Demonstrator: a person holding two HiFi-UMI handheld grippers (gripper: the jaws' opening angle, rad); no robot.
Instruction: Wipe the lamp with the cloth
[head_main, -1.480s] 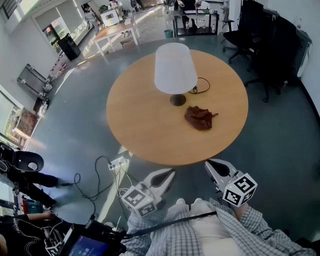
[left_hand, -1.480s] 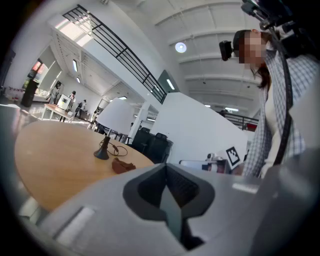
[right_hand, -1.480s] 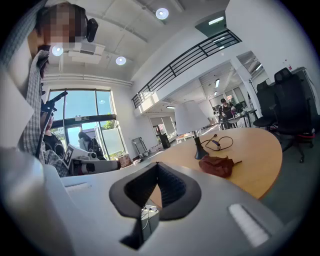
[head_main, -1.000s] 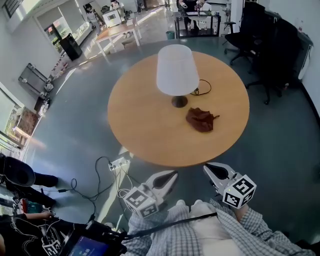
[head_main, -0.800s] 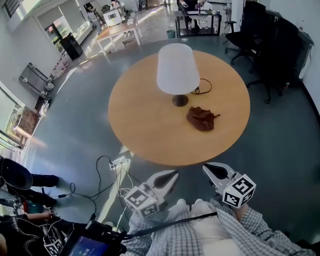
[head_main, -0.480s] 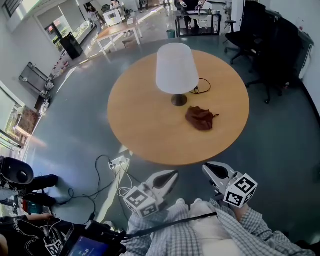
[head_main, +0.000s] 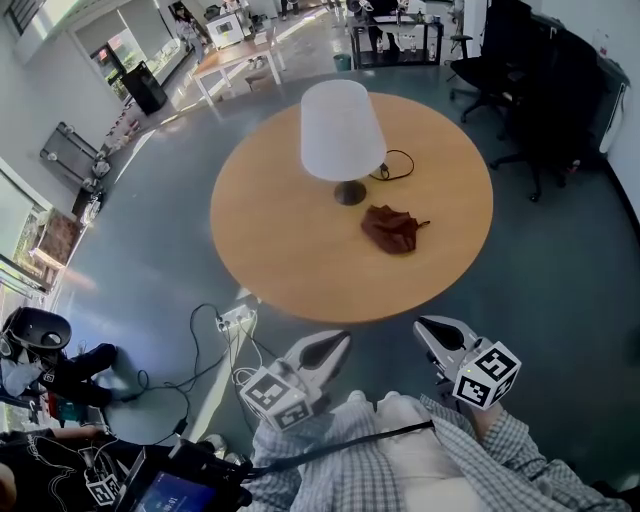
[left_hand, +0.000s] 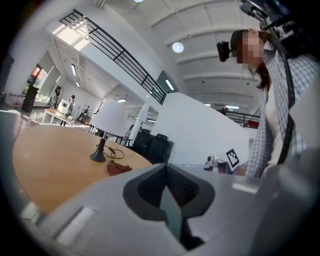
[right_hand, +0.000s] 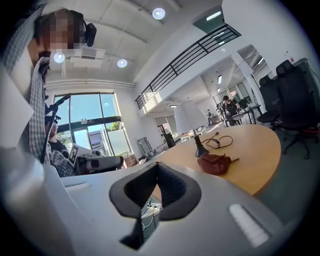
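Nearest the person, off the six-o'clock edge of the round wooden table, the grey left gripper and right gripper were both closed and empty. Farther on, the crumpled brown cloth lay at four o'clock from the white-shaded lamp, near its dark base.

— What is concealed in the head view?
— The stem of the lamp is covered by its shade, and part of the cord is hidden behind it.
— And what is cut off?
— The office chair is cropped by the right gripper view's rim.
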